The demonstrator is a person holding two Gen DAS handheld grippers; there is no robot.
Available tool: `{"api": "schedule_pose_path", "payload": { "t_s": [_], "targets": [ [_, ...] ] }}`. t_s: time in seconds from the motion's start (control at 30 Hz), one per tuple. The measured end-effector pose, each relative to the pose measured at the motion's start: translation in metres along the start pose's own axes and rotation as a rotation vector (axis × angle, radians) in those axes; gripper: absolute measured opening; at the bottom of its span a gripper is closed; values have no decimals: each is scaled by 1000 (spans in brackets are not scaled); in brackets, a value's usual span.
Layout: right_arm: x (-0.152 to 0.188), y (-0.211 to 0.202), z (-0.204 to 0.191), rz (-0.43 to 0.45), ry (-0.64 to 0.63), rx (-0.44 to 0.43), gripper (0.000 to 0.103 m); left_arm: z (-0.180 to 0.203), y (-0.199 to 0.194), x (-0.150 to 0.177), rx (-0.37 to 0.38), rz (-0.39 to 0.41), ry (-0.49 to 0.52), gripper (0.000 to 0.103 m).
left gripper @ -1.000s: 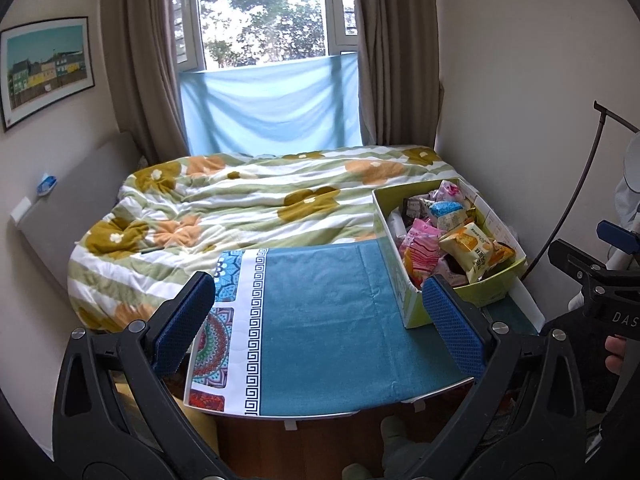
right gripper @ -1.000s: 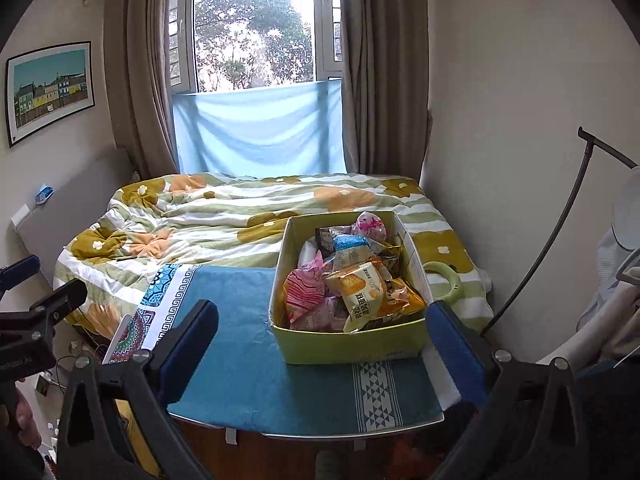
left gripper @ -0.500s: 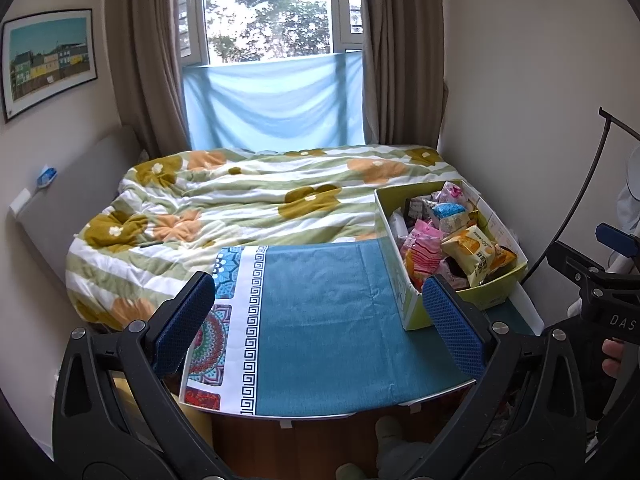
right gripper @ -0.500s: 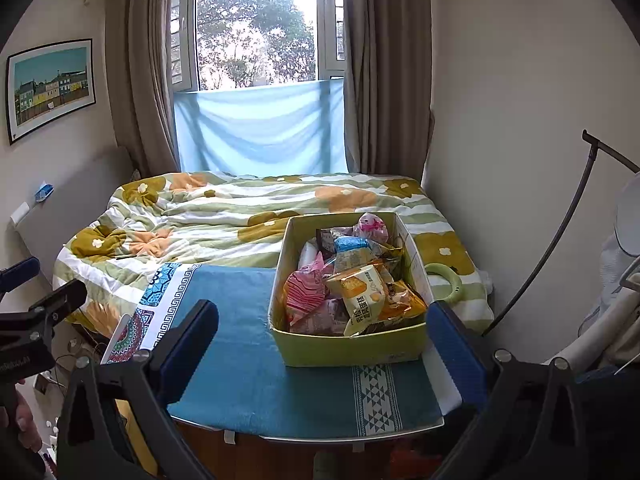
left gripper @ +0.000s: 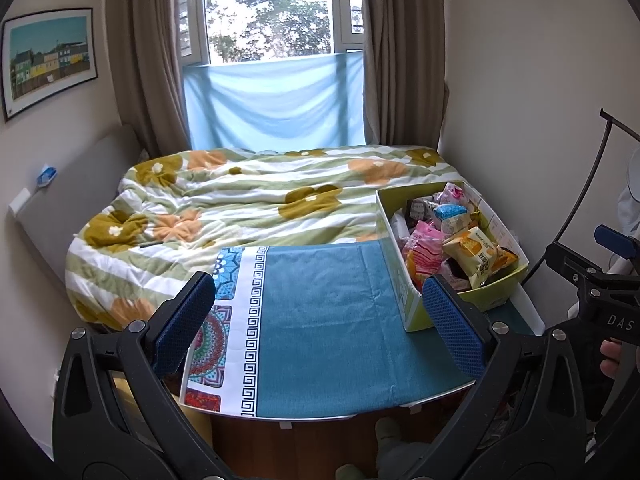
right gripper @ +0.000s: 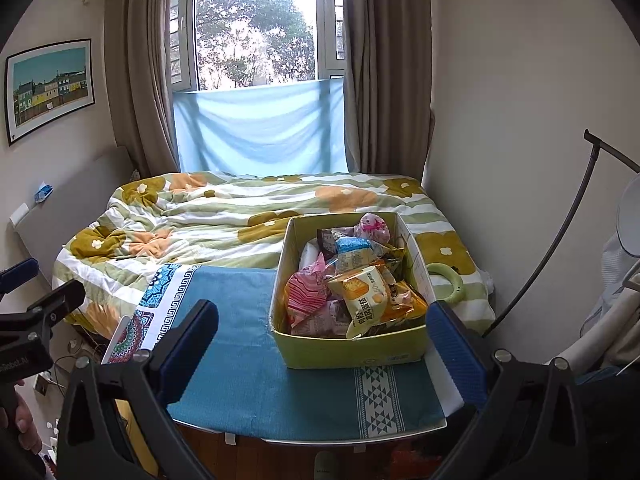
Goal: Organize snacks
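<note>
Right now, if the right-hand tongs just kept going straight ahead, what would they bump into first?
Probably the green snack box: it sits directly ahead between the open right tongs, on the blue cloth. Depth is hard to judge here.

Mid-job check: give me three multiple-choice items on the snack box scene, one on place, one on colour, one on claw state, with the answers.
1. Where does the snack box stand?
A. on the teal cloth
B. on the floor
C. on the windowsill

2. What colour is the ring lying beside the box?
A. red
B. pale green
C. black

3. How are the left claw and the right claw?
A. both shut on snacks
B. left open, right holding a packet
C. both open and empty

Answers: 1 A, the box sits on the teal cloth at the foot of the bed; 2 B, the ring is pale green against the quilt; 3 C, the blue pads of each stand wide apart with nothing between them.
</note>
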State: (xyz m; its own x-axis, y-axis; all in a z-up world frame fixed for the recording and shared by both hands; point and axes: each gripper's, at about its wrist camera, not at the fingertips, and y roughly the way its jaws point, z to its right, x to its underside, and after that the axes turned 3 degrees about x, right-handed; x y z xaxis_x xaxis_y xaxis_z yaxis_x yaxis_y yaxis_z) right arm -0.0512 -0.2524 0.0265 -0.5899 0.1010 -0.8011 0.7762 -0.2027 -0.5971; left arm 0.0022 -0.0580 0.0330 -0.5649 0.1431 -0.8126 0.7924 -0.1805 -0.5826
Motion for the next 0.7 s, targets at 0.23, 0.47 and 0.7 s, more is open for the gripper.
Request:
{"api": "schedule_pose_path", "payload": {
  "t_s": [0.23, 0.47, 0.7],
  "targets": [
    [0, 0, 0, -1, 1, -1, 103, -1, 1, -1, -4, 0, 0, 103],
    [-1, 0, 0, 0, -2, 0, 103, 0, 1, 0, 3, -4, -6, 103],
    [-2, 2, 0, -4, -2, -2, 103, 1, 0, 1, -3, 4, -9, 103]
  ]
}}
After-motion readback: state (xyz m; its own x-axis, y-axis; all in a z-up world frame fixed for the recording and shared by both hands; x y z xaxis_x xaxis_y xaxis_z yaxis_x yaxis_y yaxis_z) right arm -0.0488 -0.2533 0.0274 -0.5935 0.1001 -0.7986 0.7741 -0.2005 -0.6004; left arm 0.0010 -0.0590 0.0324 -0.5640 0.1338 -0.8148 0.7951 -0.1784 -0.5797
